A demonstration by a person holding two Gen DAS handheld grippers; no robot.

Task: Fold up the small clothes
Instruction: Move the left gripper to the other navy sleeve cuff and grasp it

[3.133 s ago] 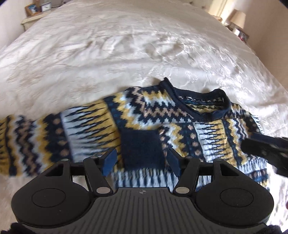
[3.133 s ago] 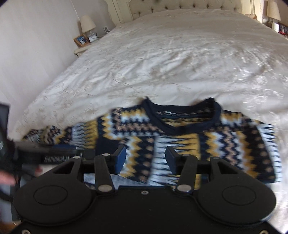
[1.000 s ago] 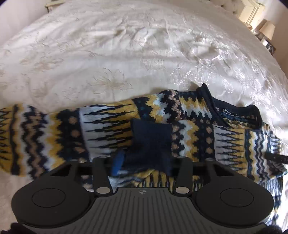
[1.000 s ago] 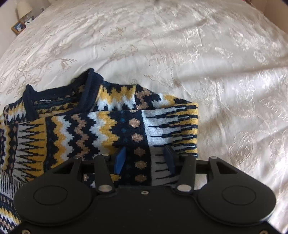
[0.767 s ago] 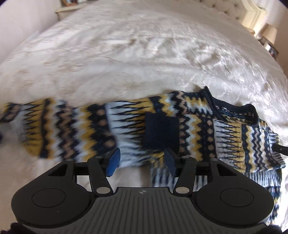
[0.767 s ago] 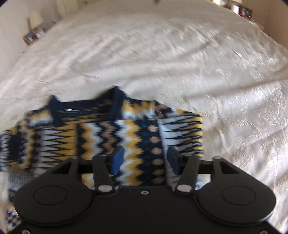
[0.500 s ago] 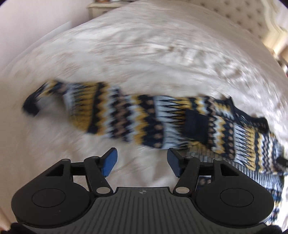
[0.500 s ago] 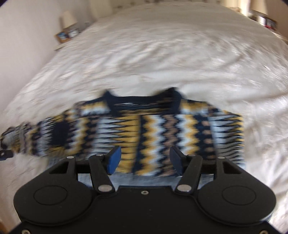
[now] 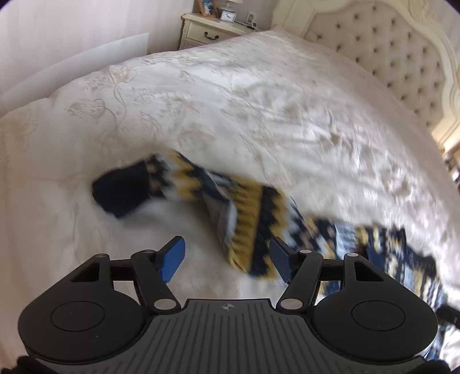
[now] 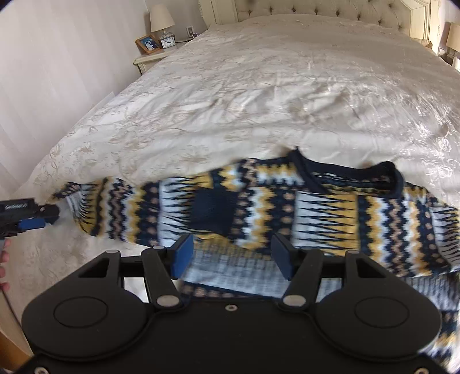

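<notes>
A small knitted sweater (image 10: 330, 213) in navy, yellow and white zigzags lies flat on the cream bedspread (image 10: 287, 86). One sleeve is folded across the chest, its navy cuff (image 10: 214, 211) on the body. The other sleeve (image 9: 253, 218) stretches out to the left and ends in a navy cuff (image 9: 123, 192). My left gripper (image 9: 227, 260) is open and empty just short of that sleeve; it also shows in the right wrist view (image 10: 31, 218) by the sleeve's end. My right gripper (image 10: 233, 256) is open and empty over the sweater's lower body.
A tufted headboard (image 9: 388, 49) stands at the far end of the bed. A nightstand (image 9: 212, 27) with a photo frame and a clock stands by the wall, with a lamp (image 10: 162, 20) on it. The bed's left edge (image 10: 72, 132) drops off near the wall.
Both grippers let go of the sweater and pulled back. My left gripper has swung left along the outstretched sleeve toward its cuff. My right gripper has shifted left, back over the sweater's middle.
</notes>
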